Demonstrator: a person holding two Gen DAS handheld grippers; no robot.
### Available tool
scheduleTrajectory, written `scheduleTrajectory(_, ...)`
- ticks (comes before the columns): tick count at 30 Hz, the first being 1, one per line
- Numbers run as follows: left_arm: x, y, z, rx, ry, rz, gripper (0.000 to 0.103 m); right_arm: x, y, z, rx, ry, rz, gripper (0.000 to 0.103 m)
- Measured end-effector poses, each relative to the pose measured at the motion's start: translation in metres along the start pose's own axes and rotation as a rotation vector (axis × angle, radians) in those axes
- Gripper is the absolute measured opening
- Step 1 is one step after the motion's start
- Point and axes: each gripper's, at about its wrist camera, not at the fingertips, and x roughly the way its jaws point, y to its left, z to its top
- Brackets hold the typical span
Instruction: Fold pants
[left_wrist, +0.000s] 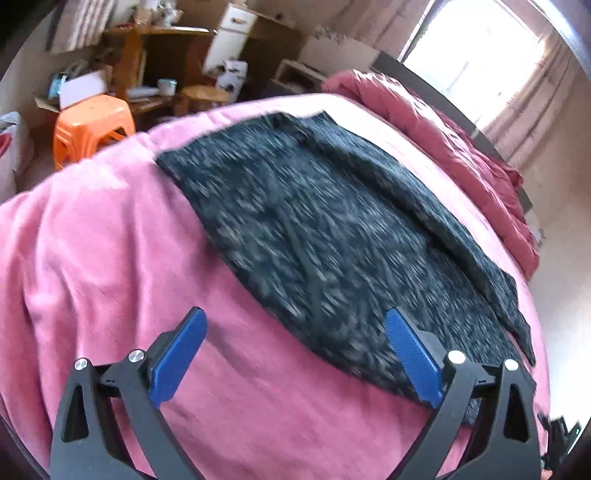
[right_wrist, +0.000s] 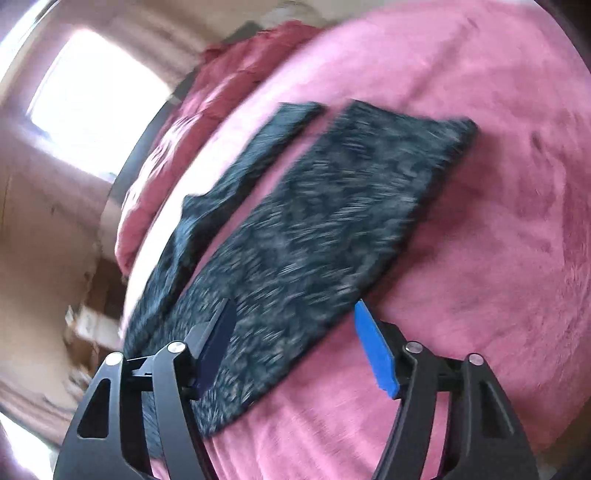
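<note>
A bedroom with beige walls is filling the background, and a bed covered by a soft pink plush blanket (left_wrist: 110, 240) is taking up most of both views. Dark charcoal speckled knit pants (left_wrist: 314, 229) are lying flat on the pink blanket, spread across the middle of the bed; in the right wrist view the same pants (right_wrist: 314, 236) are showing as a broad panel with a narrower strip lying just beside it, a thin line of pink blanket showing between the two. Both views are blurring the fabric. A rumpled darker red quilt (left_wrist: 443, 147) is lying bunched along the far edge of the bed, near a bright curtained window (left_wrist: 491, 55). Beside the bed, an orange plastic stool (left_wrist: 92, 122) is standing in front of a cluttered wooden desk (left_wrist: 159, 40). The left gripper (left_wrist: 295, 354), black with blue pads, is hovering above the near edge of the pants with its jaws spread wide apart, holding nothing. The right gripper (right_wrist: 295, 347) is likewise hovering over the near end of the pants, its jaws standing wide apart and holding nothing.
</note>
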Motion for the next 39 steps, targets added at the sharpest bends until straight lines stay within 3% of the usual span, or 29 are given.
scheduleTrajectory(4,0.014,0.018,0.013,-0.068,-0.009,-0.029,0.088,0.009,-0.036,0.013,0.191,0.014,0.084,0.047)
scheduleTrajectory(7,0.02,0.025,0.022,-0.089,-0.023,-0.042,0.073,0.017,-0.043,0.023,0.229,0.01,0.122,0.041)
scheduleTrajectory(8,0.022,0.026,0.024,-0.087,-0.022,-0.052,0.06,0.021,-0.045,0.025,0.245,0.009,0.13,0.039)
scheduleTrajectory(12,0.037,0.047,0.035,-0.173,0.009,-0.099,0.03,0.028,-0.059,0.039,0.291,0.004,0.137,0.024)
scheduleTrajectory(15,0.047,0.062,0.039,-0.268,0.017,-0.122,0.021,0.034,-0.061,0.047,0.287,0.002,0.117,0.017)
scheduleTrajectory(18,0.058,0.063,0.046,-0.277,0.032,-0.131,0.018,0.033,-0.068,0.055,0.262,-0.013,0.08,0.006)
scheduleTrajectory(21,0.066,0.06,0.053,-0.243,0.047,-0.118,0.009,0.031,-0.068,0.054,0.25,-0.018,0.068,0.005)
scheduleTrajectory(24,0.067,0.06,0.056,-0.228,0.057,-0.125,0.006,0.024,-0.061,0.053,0.199,-0.036,0.032,0.004)
scheduleTrajectory(27,0.049,0.058,0.055,-0.184,0.034,-0.107,0.006,0.015,-0.054,0.054,0.152,-0.066,0.001,0.004)
scheduleTrajectory(30,0.027,0.063,0.052,-0.192,0.023,-0.135,0.006,0.005,-0.051,0.054,0.125,-0.078,-0.01,0.004)
scheduleTrajectory(33,0.002,0.071,0.047,-0.196,0.016,-0.166,0.006,-0.004,-0.05,0.061,0.076,-0.046,-0.021,0.004)
scheduleTrajectory(39,-0.032,0.08,0.027,-0.164,0.027,-0.155,0.006,-0.029,-0.057,0.069,0.018,0.043,-0.042,0.004)
